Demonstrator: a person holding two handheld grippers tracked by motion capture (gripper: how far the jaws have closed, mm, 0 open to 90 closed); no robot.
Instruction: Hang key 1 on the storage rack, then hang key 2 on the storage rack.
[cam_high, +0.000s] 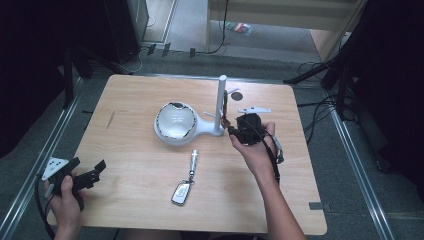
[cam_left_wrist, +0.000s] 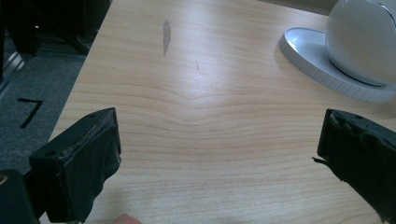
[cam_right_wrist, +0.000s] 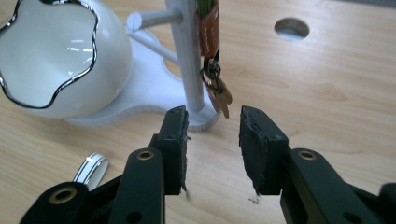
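Observation:
A white stand with a chrome-rimmed bowl and an upright post sits mid-table. An orange strap with a ring and a small brass key hangs on the post. My right gripper is close to the post's foot, and its jaws stand open just below the brass key with nothing between them. My left gripper rests at the table's near left corner, jaws wide open over bare wood. A car key fob with a silver cylinder lies at the front centre.
A round cable hole is in the wooden table behind the post. The stand's bowl base shows far right in the left gripper view. Dark floor, cables and tripod legs surround the table.

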